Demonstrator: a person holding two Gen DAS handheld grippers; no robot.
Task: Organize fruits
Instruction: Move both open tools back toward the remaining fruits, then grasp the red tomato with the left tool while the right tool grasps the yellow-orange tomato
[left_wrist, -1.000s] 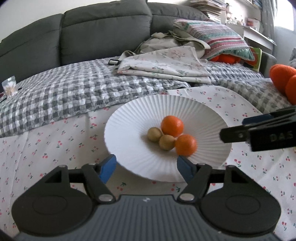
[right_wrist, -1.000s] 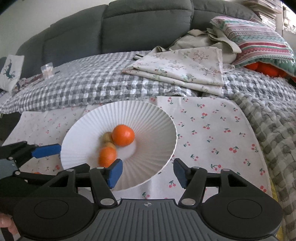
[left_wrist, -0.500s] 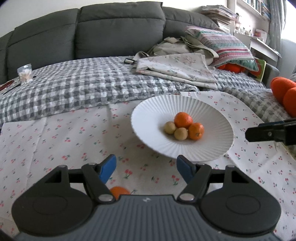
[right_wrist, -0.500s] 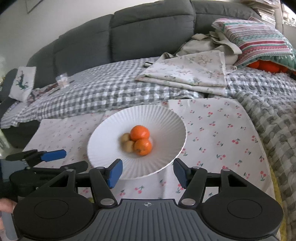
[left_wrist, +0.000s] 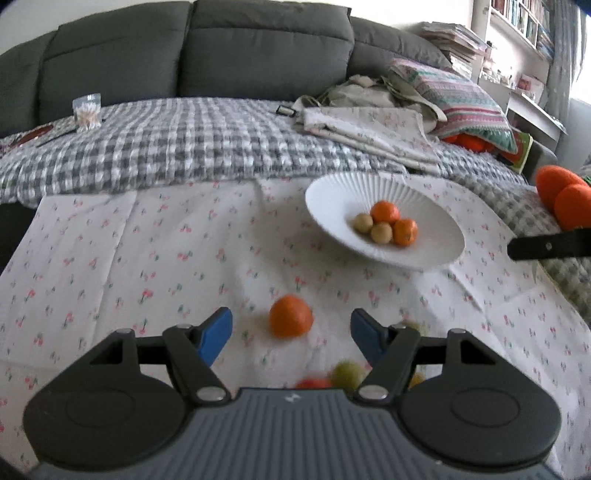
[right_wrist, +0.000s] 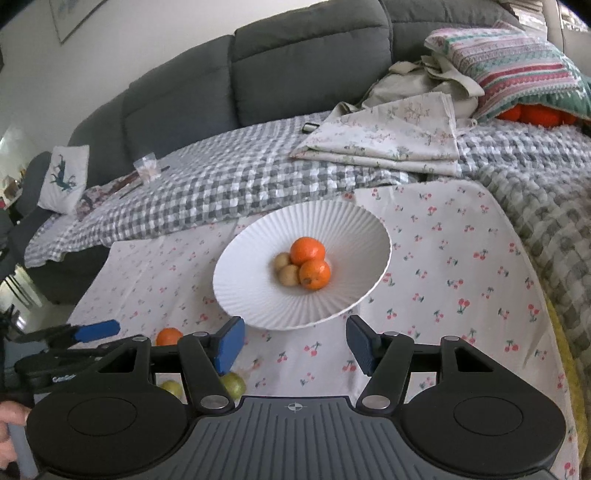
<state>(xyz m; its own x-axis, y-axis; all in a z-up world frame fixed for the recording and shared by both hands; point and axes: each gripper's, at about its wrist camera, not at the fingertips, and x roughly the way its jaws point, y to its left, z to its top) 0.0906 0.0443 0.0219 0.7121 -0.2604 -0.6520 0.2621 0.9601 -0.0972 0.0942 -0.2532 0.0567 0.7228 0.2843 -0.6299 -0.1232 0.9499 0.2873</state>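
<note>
A white ribbed plate (left_wrist: 332, 195) (right_wrist: 354, 229) on the cherry-print cloth holds two oranges (left_wrist: 385, 212) (right_wrist: 307, 250) and two small tan fruits (left_wrist: 363, 223) (right_wrist: 288, 275). A loose orange (left_wrist: 290, 316) (right_wrist: 168, 336) lies on the cloth just ahead of my open, empty left gripper (left_wrist: 291, 334). Green fruits (left_wrist: 347, 374) (right_wrist: 233, 384) and a red one lie close under the grippers. My right gripper (right_wrist: 295, 347) is open and empty, just short of the plate's near rim.
A grey sofa (left_wrist: 258, 55) with a checked blanket (left_wrist: 184, 147), folded cloths (right_wrist: 388, 136) and a striped pillow (right_wrist: 517, 74) lies behind. Orange plush things (left_wrist: 565, 195) sit at the right. A small clear container (left_wrist: 87, 110) stands far left.
Both grippers have pulled back from the plate, which now looks smaller and farther. The loose orange and green fruits on the cloth have come into view near the grippers.
</note>
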